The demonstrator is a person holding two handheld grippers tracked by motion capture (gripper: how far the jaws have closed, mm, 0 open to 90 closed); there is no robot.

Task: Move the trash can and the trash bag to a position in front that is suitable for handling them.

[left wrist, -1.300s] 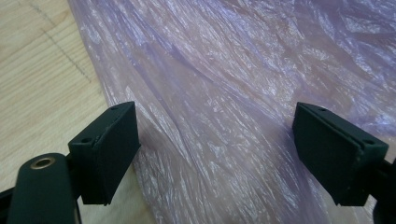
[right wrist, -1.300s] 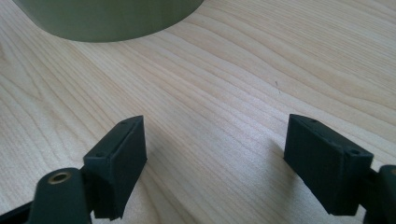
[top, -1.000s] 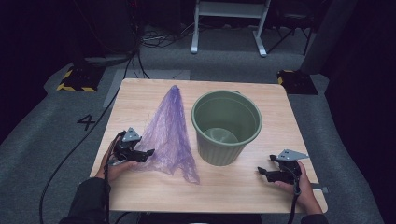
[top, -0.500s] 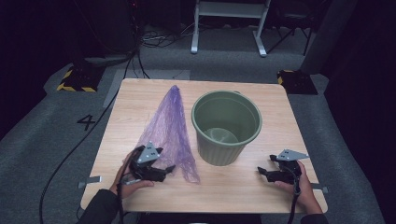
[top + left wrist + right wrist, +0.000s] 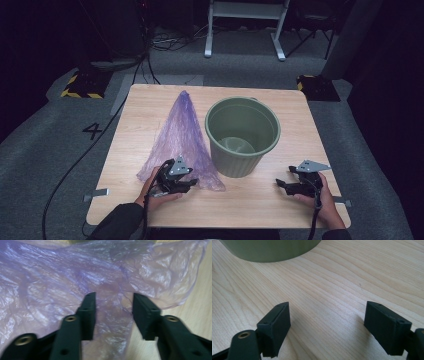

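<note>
Closing on the purple bag (image 5: pixel 180 135), left gripper (image 5: pixel 186 184) lies level; bag film between its fingers (image 5: pixel 88 312).

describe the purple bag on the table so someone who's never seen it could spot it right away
On the wooden table, look left of the green bin. The purple bag lies there, a thin crinkled see-through film narrowing to a point at the far end, unlike the rigid bin.

black two-jaw grippers (image 5: pixel 192 182) – grey three-cornered plates, brass screws, dark sleeves, trailing cables
</note>
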